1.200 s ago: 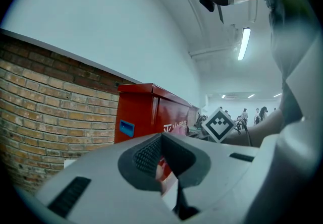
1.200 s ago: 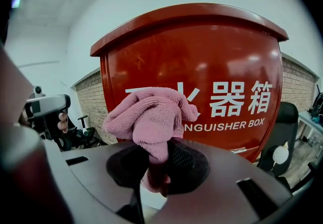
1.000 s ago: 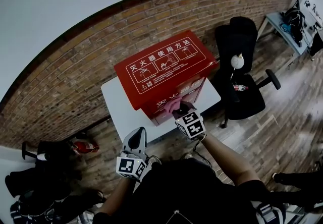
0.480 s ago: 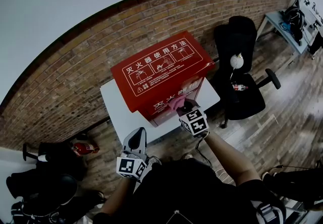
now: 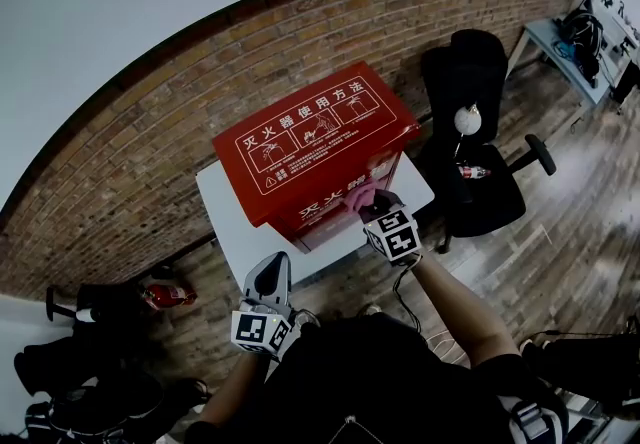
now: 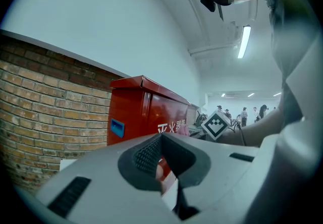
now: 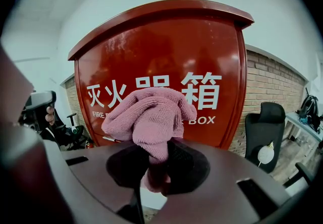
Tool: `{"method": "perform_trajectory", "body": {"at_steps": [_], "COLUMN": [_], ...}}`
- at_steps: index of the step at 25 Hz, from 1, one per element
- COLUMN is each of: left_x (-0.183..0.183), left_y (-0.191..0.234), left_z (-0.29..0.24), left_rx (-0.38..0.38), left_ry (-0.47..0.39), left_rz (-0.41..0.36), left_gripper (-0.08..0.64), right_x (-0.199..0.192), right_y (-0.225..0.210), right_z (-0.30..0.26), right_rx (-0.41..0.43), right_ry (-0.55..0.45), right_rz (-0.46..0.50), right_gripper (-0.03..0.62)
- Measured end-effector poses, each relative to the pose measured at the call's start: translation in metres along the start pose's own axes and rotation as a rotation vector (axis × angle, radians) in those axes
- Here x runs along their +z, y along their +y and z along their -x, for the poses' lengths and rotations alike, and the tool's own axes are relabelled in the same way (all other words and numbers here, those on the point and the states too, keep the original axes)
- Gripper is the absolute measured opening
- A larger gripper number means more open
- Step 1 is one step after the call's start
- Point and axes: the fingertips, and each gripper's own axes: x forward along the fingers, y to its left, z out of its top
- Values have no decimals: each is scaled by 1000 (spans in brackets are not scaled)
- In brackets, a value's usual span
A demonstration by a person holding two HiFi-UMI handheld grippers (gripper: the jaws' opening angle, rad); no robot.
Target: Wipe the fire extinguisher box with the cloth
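An office-like workroom, we'd say.
We see a brick wall, office chair, cluttered desk, plank floor and a ceiling tube light.

The head view is looking steeply down from above onto the red metal fire extinguisher box. The right gripper view is facing its lettered front closely. The left gripper view is looking up at its side from farther off.
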Motion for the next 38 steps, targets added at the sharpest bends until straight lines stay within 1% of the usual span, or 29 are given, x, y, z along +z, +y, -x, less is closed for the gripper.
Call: {"method": "perform_trajectory", "body": {"at_steps": [2, 5, 7, 9, 12, 14, 18, 29, 34, 38], "left_x": [1, 0, -1, -1, 1, 0, -1, -8, -8, -10], "left_y": [0, -4, -5, -5, -6, -7, -7, -17, -18, -17], "left_z": [-2, -3, -4, -6, -8, -8, -9, -16, -18, -17], "left_rx": [0, 9, 12, 14, 10, 14, 17, 20, 19, 28], "left_ry": [-15, 43, 58, 48, -5, 4, -27, -9, -13, -14], "left_rz": [-5, 3, 4, 4, -5, -4, -19, -5, -16, -10], "left_gripper": [23, 23, 23, 23, 23, 23, 23, 23, 23, 23], "right_x": [0, -1, -1, -1, -2, -2, -1, -1, -3, -5], "right_y": [-8, -19, -25, -30, -40, -46, -58, -106, -113, -114], "right_z": [1, 4, 4, 5, 7, 8, 11, 20, 19, 18], "right_rx": [-9, -22, -27, -32, -42, -47, -68, -135, -139, -138], "right_ry": [0, 0, 2, 4, 0, -2, -2, 0, 1, -1], "right_rz": [-2, -6, -9, -10, -13, -16, -12, -19, -24, -28], "right_gripper": [77, 77, 77, 77, 77, 77, 77, 77, 77, 77]}}
